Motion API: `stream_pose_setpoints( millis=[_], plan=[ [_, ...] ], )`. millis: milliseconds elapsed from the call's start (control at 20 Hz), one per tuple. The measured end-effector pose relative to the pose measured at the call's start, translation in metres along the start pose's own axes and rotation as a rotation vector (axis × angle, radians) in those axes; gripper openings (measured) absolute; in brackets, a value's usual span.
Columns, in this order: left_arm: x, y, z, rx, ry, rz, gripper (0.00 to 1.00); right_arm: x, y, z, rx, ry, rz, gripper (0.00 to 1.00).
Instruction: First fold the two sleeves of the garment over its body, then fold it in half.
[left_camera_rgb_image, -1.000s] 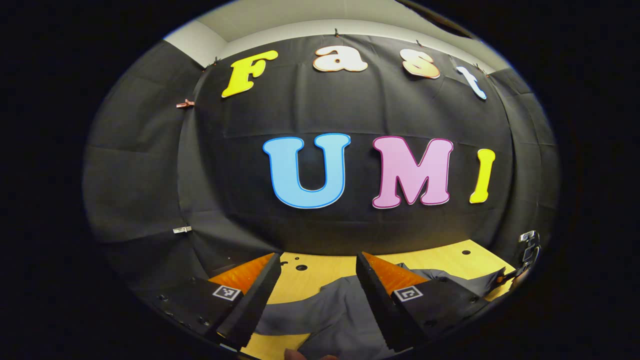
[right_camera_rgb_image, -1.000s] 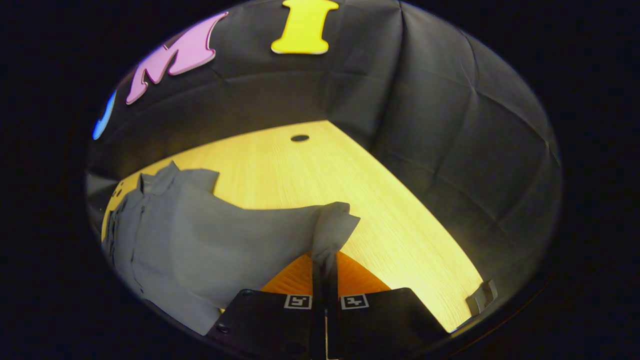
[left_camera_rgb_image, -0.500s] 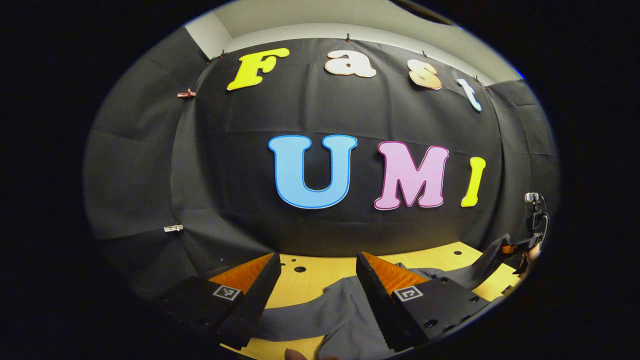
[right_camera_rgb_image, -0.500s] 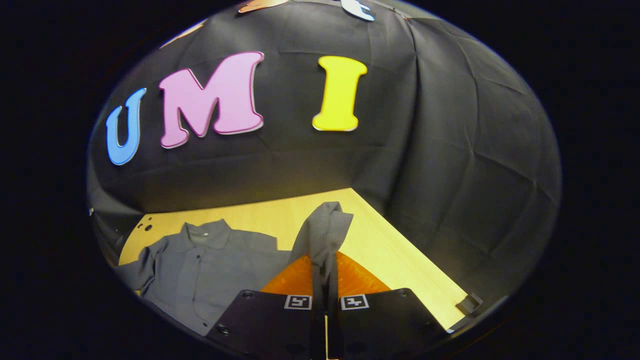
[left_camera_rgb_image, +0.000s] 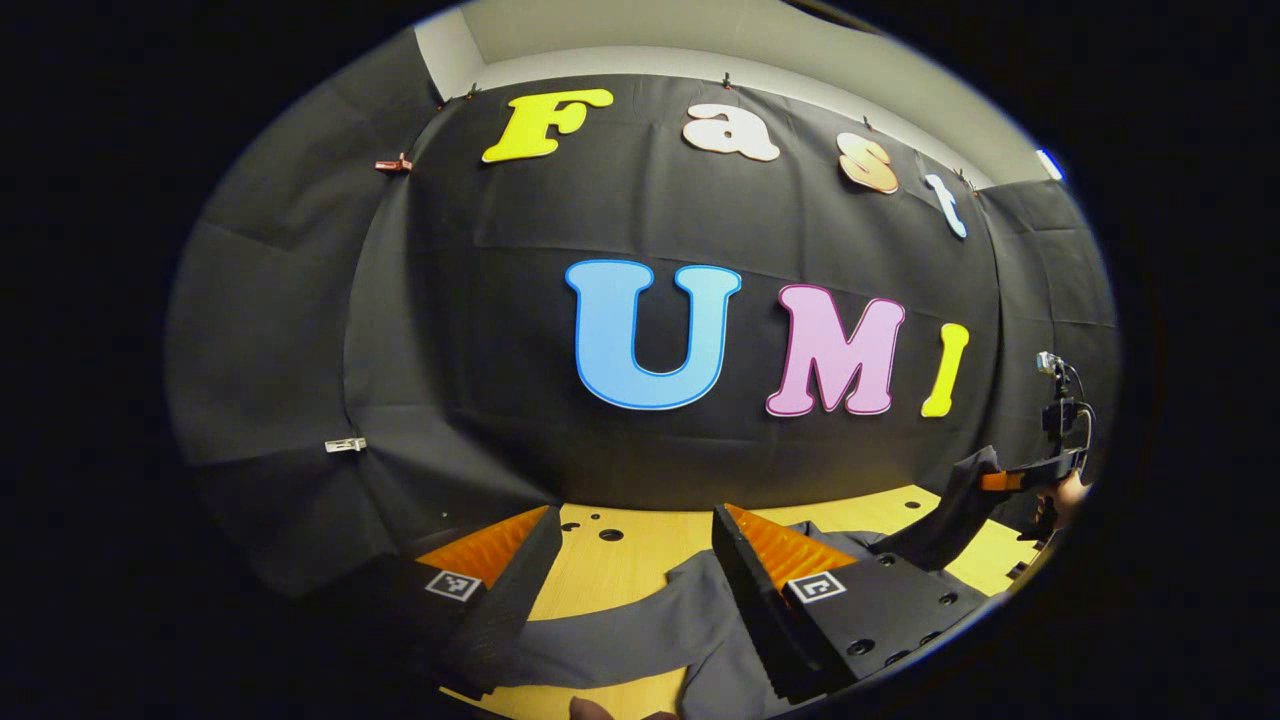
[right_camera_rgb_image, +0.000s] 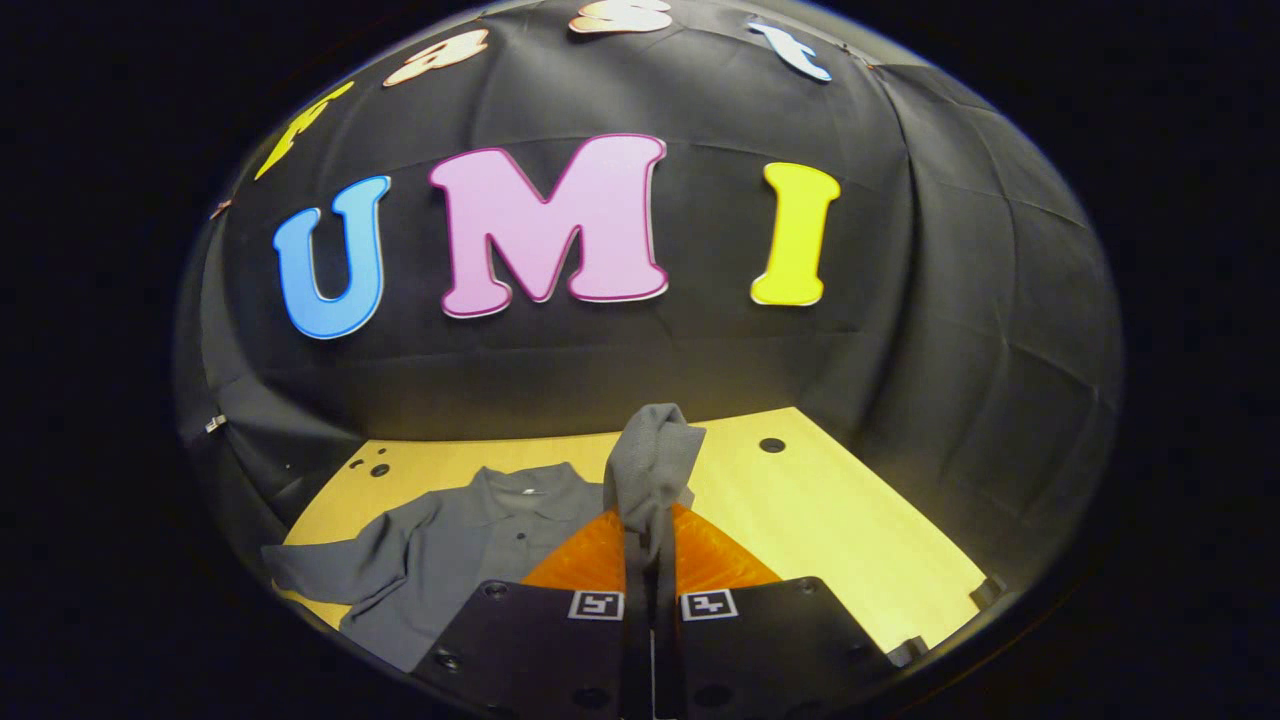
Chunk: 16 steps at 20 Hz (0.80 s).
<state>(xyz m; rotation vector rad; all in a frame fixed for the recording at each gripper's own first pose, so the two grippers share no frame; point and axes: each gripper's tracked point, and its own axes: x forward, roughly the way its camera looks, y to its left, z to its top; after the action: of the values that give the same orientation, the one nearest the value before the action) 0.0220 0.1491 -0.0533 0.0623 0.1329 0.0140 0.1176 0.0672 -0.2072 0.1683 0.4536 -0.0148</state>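
- My right tongs (right_camera_rgb_image: 648, 545) are clamped tight on the cuff end of one sleeve (right_camera_rgb_image: 652, 465) of the shirt (right_camera_rgb_image: 440, 560). Both fingers are pinching the cloth, and a bunch of it pokes up above the tips.
- That sleeve is lifted clear off the table (right_camera_rgb_image: 850, 520). In the left gripper view you can see it stretched up from the shirt to my right tongs (left_camera_rgb_image: 1000, 482) way over on the far right, with my hand (left_camera_rgb_image: 1068, 497) just behind them.
- The shirt itself is grey with a collar and buttons. It's lying mostly flat on the table, collar (right_camera_rgb_image: 530, 492) toward the back wall.
- The other sleeve (right_camera_rgb_image: 330, 560) is spread out to the side of the shirt body, away from the tongs, not folded in yet.
- My left tongs (left_camera_rgb_image: 620, 570) are wide open and gripping nothing. They hover above the table with the shirt (left_camera_rgb_image: 640, 630) showing between and below the fingers.
- From that side, a sleeve (left_camera_rgb_image: 590, 640) runs out from the shirt body, flat on the table (left_camera_rgb_image: 640, 540), passing under the gap between the fingers.
- A few small round holes (left_camera_rgb_image: 611, 535) in the table sit past the shirt, near the wall.
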Motion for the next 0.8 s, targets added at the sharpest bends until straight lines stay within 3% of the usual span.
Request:
stream_pose_setpoints(
  millis=[400,800],
  plan=[
    [-0.004,0.043,-0.018,0.004,0.024,0.020,0.95,0.012,0.120,-0.032,-0.037,0.040,0.142,0.06],
    [-0.008,0.064,-0.036,-0.039,0.050,0.054,0.95,0.039,0.193,-0.108,-0.096,0.178,0.198,0.06]
  ],
)
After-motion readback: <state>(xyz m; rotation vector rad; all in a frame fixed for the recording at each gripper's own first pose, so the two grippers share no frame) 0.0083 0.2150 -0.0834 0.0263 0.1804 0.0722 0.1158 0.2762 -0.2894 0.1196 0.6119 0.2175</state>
